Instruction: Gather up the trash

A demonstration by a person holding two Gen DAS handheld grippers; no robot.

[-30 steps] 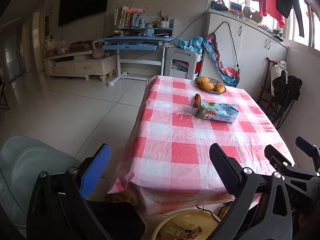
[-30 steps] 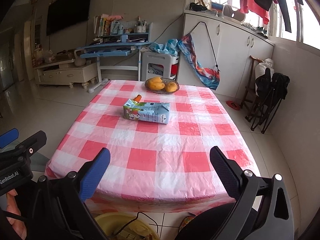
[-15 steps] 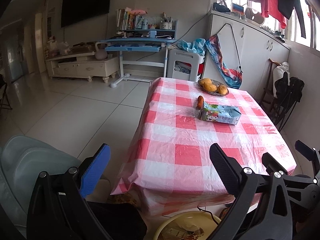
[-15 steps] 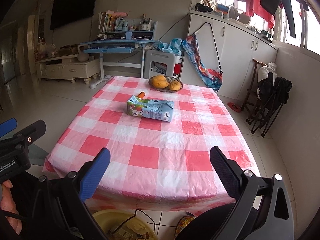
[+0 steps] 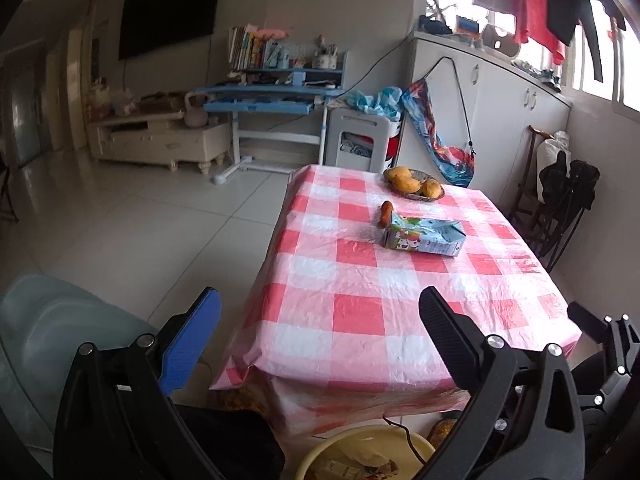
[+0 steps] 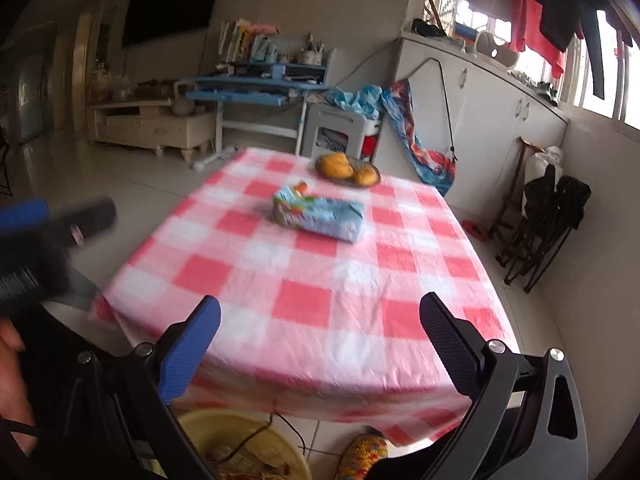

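**Carton lying on checked surface, both grippers held empty**

Tiled floor and a cluttered living room were seen behind a surface [image 5: 360,312] covered in a red-and-white checked cloth. A light-blue drink carton [image 5: 424,236] was laid on its side near the far middle of the surface, with a small orange item [image 5: 386,213] just beside its far end and a basket of yellow fruit [image 5: 414,184] further back. The left gripper [image 5: 320,320] and right gripper [image 6: 320,320] were held short of the near edge, fingers spread wide and nothing gripped. A yellow bin [image 6: 244,444] with scraps was seen on the floor below.
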